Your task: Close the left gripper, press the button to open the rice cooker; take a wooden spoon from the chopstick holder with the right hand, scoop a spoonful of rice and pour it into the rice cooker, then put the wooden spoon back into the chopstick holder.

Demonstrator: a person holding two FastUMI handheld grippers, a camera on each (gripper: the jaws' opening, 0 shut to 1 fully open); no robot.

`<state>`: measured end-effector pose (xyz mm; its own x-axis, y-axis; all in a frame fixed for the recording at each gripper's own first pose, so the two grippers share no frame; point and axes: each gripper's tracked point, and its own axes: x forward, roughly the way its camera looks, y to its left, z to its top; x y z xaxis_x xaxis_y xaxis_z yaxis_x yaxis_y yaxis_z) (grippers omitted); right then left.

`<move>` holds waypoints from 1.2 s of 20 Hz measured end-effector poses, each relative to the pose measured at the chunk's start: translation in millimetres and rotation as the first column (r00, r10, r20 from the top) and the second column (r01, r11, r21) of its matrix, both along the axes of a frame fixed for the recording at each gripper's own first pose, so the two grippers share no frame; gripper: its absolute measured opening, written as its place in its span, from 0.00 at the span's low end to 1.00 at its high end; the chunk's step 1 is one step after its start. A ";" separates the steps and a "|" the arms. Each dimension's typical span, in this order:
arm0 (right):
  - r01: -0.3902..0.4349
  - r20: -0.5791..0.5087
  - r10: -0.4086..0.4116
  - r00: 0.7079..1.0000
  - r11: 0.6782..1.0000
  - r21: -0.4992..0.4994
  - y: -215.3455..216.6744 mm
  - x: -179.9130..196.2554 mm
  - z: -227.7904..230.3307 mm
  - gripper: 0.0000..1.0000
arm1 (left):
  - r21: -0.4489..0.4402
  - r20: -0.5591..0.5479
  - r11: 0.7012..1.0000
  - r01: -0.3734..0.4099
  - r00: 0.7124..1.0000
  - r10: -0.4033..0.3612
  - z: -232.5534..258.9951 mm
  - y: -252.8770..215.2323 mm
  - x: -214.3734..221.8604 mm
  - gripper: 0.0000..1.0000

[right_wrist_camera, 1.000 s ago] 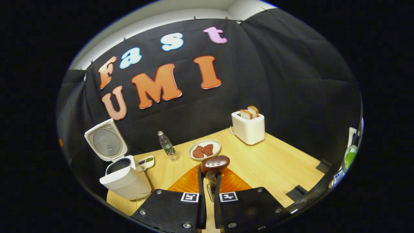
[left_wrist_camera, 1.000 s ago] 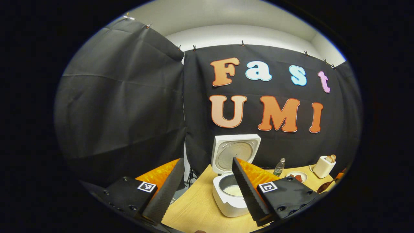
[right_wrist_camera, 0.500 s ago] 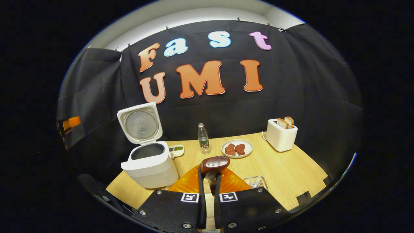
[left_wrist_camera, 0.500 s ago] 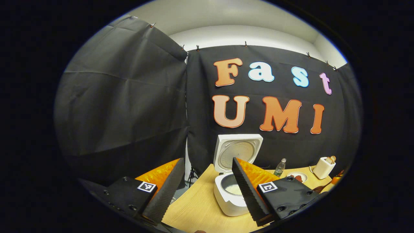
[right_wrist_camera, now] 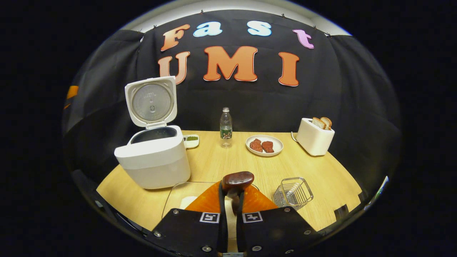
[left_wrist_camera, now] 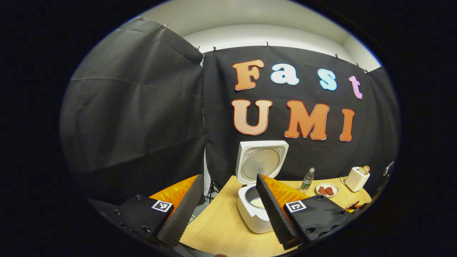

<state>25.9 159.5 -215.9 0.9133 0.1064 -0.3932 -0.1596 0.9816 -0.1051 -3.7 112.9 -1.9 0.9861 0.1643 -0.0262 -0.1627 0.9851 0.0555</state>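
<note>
The white rice cooker (right_wrist_camera: 153,160) stands open at the left of the table, its lid (right_wrist_camera: 151,101) upright. My right gripper (right_wrist_camera: 231,189) is shut on the wooden spoon (right_wrist_camera: 237,180), whose dark bowl sticks up just past the fingertips. A wire chopstick holder (right_wrist_camera: 293,192) sits on the table just right of that gripper. A clear container (right_wrist_camera: 178,192) with something white in it lies just left of it. In the left gripper view my left gripper (left_wrist_camera: 228,176) is open and holds nothing, off the table's left end. White rice shows in the pot of the cooker (left_wrist_camera: 255,214).
Along the back of the wooden table (right_wrist_camera: 314,171) stand a small dish with green contents (right_wrist_camera: 191,140), a water bottle (right_wrist_camera: 225,126), a plate with meat pieces (right_wrist_camera: 264,145) and a white toaster with bread (right_wrist_camera: 315,135). Black cloth walls close off the back and sides.
The right gripper view has swung left and tilted down, bringing the cooker nearer and the wire holder and clear container into sight. The spoon stays gripped. The left gripper barely shifted.
</note>
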 end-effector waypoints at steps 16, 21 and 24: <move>0.064 -0.192 0.015 0.981 0.914 0.400 33.8 -6.0 -36.5 0.09 | 0.006 -0.045 1.000 -0.024 0.999 0.024 -18.9 20.2 1.1 0.99; 0.236 -0.313 -0.041 0.949 0.750 0.618 17.7 0.9 -45.8 0.09 | 0.009 -0.047 1.000 -0.010 0.999 0.011 -19.2 14.5 9.2 0.99; 0.289 -0.355 -0.036 0.934 0.658 0.695 18.6 1.5 -48.5 0.09 | 0.029 -0.043 1.000 -0.005 0.999 0.006 -17.3 10.3 12.9 1.00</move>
